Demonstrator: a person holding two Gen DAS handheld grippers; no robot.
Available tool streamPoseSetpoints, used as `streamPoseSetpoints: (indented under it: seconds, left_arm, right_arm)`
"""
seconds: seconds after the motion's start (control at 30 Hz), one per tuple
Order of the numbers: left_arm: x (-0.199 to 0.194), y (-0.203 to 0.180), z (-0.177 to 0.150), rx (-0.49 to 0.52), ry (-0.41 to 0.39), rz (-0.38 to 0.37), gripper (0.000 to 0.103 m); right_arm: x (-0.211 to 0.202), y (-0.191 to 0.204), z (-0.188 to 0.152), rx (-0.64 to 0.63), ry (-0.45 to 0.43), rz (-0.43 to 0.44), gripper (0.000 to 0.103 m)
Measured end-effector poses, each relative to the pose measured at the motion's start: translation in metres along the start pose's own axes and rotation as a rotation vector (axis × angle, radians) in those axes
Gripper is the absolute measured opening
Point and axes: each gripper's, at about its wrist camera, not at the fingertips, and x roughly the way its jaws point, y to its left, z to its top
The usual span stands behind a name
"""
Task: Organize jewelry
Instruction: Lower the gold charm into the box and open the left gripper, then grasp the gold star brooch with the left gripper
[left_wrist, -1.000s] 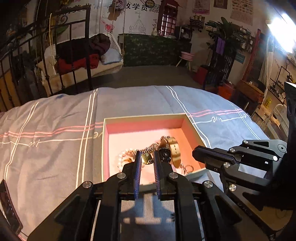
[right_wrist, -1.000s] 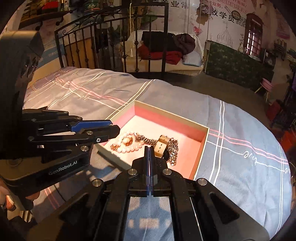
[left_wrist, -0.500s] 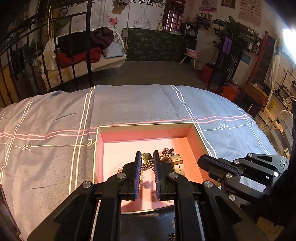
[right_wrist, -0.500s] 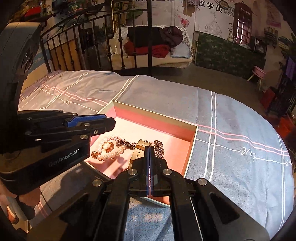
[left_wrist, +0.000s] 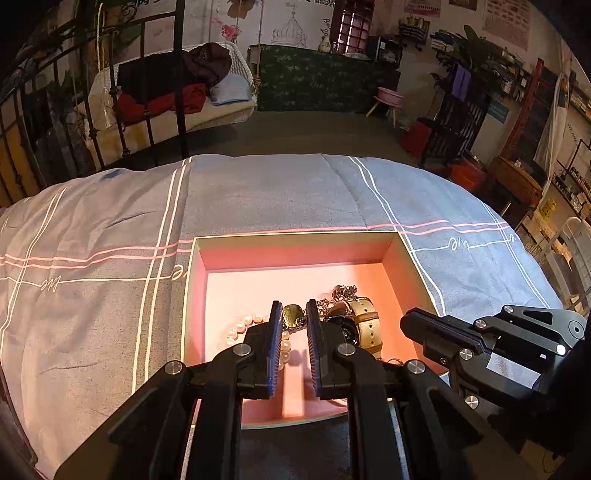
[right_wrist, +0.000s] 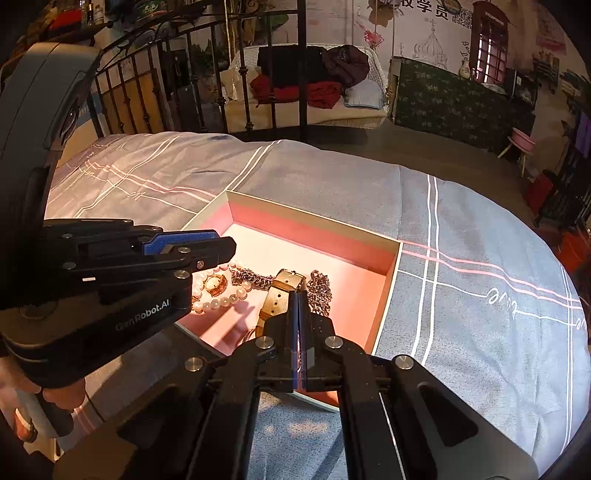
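Observation:
A pink-lined open box (left_wrist: 295, 254) (right_wrist: 314, 236) lies on the bed. In it are a pearl bracelet (left_wrist: 236, 330) (right_wrist: 221, 301), a gold pendant (left_wrist: 293, 315) (right_wrist: 216, 284), a silver chain (right_wrist: 255, 278) and a tan-strapped watch (left_wrist: 364, 319) (right_wrist: 282, 291). My left gripper (left_wrist: 292, 321) is open a little, over the box, its tips on either side of the pendant. It also shows in the right wrist view (right_wrist: 225, 247). My right gripper (right_wrist: 297, 299) is shut and empty, above the watch strap; it also shows in the left wrist view (left_wrist: 413, 321).
The box rests on a grey-blue bedspread (left_wrist: 258, 192) with white and pink stripes. A black iron bed frame (left_wrist: 110, 110) stands at the far left. Beyond the bed are a swing seat with clothes (right_wrist: 314, 85) and a pink stool (left_wrist: 388, 99).
Both grippers have moved forward and down over the box. The left gripper's tips now straddle the pendant. The right gripper's tip now overlaps the watch strap.

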Motion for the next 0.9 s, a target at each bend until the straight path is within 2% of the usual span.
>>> streamPoseSetpoints:
  seconds: [0.27,0.33,0.37,0.4,0.43,0.47,0.5,0.6,0.7,0.77,0.9]
  left_arm:
    - [0.013,0.003,0.001,-0.016,0.032,0.01,0.013]
    - [0.013,0.004,0.003,-0.022,0.035,0.015,0.024]
    - [0.012,0.003,0.005,-0.023,0.032,0.034,0.052]
    - [0.009,0.002,0.006,-0.024,0.019,0.054,0.08]
    - [0.004,0.002,0.007,-0.022,-0.008,0.063,0.087]
    - [-0.002,0.001,0.008,-0.017,-0.032,0.061,0.088]
    - [-0.005,0.0,0.008,-0.009,-0.04,0.058,0.089]
    - [-0.016,-0.003,0.01,0.0,-0.069,0.059,0.096]
    - [-0.03,-0.001,0.01,-0.017,-0.107,0.02,0.096]
    - [-0.039,-0.001,0.006,-0.019,-0.122,-0.008,0.096]
    - [-0.053,0.001,-0.014,-0.013,-0.141,-0.016,0.096]
  right_arm:
    - [0.006,0.002,-0.005,-0.013,0.03,0.002,0.001]
    - [0.007,0.004,-0.005,-0.018,0.036,-0.001,0.001]
    - [0.007,0.004,-0.005,-0.018,0.039,0.0,0.003]
    - [0.007,0.004,-0.006,-0.017,0.042,0.009,0.007]
    - [0.006,0.004,-0.006,-0.015,0.041,0.013,0.029]
    - [0.004,0.004,-0.006,-0.014,0.031,0.006,0.07]
    - [0.001,0.005,-0.007,-0.018,0.007,-0.01,0.087]
    - [-0.008,0.006,-0.005,-0.025,-0.035,-0.027,0.09]
    - [-0.016,0.003,-0.004,-0.013,-0.069,-0.045,0.095]
    - [-0.02,0.0,-0.006,-0.007,-0.076,-0.046,0.097]
    - [-0.025,-0.007,-0.021,0.005,-0.057,-0.062,0.097]
